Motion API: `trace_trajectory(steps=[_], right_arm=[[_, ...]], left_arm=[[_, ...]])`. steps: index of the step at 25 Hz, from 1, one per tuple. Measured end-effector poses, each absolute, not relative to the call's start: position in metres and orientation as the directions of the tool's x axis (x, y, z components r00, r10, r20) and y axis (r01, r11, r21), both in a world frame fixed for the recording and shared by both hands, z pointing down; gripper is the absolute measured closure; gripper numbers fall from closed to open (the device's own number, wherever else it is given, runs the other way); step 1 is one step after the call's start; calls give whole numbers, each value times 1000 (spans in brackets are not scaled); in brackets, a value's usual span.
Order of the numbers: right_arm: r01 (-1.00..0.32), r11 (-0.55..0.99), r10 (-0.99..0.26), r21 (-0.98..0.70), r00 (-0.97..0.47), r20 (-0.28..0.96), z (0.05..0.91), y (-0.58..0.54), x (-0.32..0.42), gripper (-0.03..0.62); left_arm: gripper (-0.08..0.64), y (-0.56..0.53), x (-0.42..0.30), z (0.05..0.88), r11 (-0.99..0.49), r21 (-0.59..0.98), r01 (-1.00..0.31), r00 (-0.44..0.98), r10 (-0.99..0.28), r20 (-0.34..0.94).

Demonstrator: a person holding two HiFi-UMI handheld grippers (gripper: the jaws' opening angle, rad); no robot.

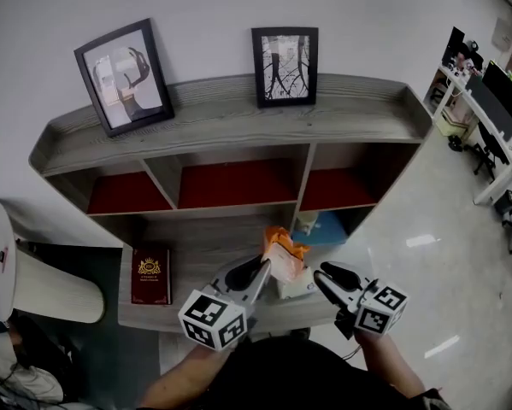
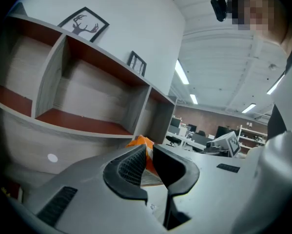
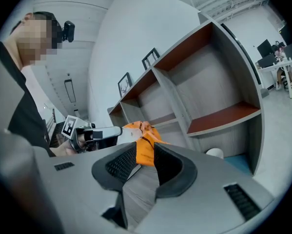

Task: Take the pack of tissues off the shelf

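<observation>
orange-and-white wrapper first: the pack of tissues hangs between your two grippers, just in front of the lower middle opening of the shelf and above its near ledge. it touches no board that i can make out. your left gripper has its jaws set narrow on the pack's left end, and the left gripper view shows the orange wrapper pinched between the pads. your right gripper meets the pack from the right. its jaws stand at a middling width with the wrapper filling the gap, so it looks clamped there too. i judge the pick itself done: the pack is gripped and lifted. what is left is to bring it toward you until it is past the ledge's near edge. the red book at the ledge's left lies well apart from that path.
</observation>
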State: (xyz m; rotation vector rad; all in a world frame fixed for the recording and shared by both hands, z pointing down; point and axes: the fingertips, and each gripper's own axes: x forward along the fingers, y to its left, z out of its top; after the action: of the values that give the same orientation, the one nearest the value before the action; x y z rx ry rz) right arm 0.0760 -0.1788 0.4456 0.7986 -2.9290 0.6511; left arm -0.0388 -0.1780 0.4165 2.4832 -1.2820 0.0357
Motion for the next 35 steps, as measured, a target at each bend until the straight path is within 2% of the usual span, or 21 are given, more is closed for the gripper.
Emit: trace_trajectory(steps=[13, 20, 35], right_arm=[[-459, 788, -416, -411, -888, 193, 463, -167, 43, 485], [-442, 786, -383, -433, -897, 221, 475, -156, 22, 485], [-440, 794, -348, -420, -895, 280, 482, -146, 7, 485]], left_arm=[[509, -157, -99, 437, -422, 300, -855, 489, -848, 202], [509, -152, -118, 462, -403, 231, -886, 454, -857, 244], [509, -156, -129, 546, -342, 305, -889, 428, -858, 284]])
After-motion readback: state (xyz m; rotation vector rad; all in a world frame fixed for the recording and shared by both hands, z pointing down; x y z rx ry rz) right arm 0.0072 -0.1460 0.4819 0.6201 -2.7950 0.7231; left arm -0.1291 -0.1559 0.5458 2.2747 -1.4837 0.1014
